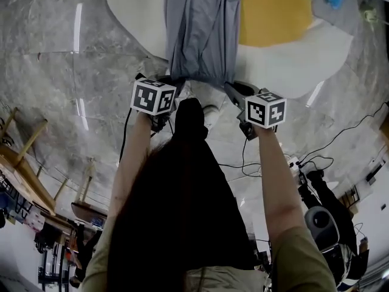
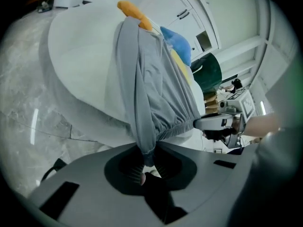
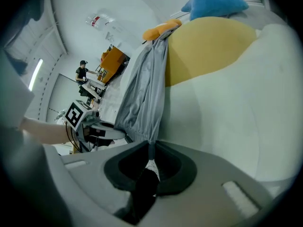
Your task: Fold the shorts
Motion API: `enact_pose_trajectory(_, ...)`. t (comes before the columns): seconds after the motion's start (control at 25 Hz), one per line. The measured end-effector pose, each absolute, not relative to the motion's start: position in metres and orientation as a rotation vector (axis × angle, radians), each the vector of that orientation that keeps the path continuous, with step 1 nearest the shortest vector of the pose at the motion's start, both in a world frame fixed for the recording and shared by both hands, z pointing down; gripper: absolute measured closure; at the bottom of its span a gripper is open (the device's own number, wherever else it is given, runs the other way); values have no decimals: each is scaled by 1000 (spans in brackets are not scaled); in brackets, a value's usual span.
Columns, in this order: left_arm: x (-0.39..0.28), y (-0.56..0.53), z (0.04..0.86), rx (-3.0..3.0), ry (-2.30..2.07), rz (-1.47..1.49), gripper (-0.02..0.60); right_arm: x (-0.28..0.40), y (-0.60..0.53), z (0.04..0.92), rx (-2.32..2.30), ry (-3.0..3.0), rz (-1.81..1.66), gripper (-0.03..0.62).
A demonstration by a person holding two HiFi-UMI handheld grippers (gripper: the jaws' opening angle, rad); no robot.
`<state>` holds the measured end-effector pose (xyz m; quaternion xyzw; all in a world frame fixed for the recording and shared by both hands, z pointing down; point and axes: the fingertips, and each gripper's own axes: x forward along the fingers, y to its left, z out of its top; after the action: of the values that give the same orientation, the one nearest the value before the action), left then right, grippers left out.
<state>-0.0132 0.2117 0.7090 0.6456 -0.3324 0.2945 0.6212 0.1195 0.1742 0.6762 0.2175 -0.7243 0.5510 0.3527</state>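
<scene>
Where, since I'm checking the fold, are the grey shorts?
Head view, top centre: grey shorts trail off the white table, left of a yellow cloth, waistband pinched by left gripper and right gripper.

The shorts point(image 1: 203, 29) were thin grey cloth, smooth with a faint sheen, and puckered into fine gathers along the elastic waistband. The table point(image 1: 140, 11) under them had a white, smooth, matt top. A yellow sheet point(image 1: 273, 11) on it looked like matt cloth, and a crumpled blue cloth point(image 3: 215, 1) looked soft and matt too. The floor point(image 1: 67, 72) was grey veined stone, polished glossy enough to mirror strip lights. The left gripper point(image 2: 147, 167) and the right gripper point(image 3: 150, 163) had moulded shells of matt grey plastic with dull black inner faces. Their marker cubes point(image 1: 153, 96) bore flat black-and-white print. The furniture frames point(image 1: 24, 163) at the edge looked like bare wood.
</scene>
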Motion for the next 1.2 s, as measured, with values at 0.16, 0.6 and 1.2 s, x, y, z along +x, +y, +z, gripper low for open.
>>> enact_pose_trajectory(0.16, -8, 236, 691, 1447, -702, 607, 540, 125, 193, 668, 539, -1829, 1492, 557)
enact_pose_trajectory(0.6, 18, 335, 654, 1347, -576, 655, 541, 152, 292, 637, 427, -1683, 1617, 557)
enact_pose_trajectory(1.2, -34, 143, 598, 1511, -839, 555, 551, 101, 109, 576, 477, -1951, 1683, 557)
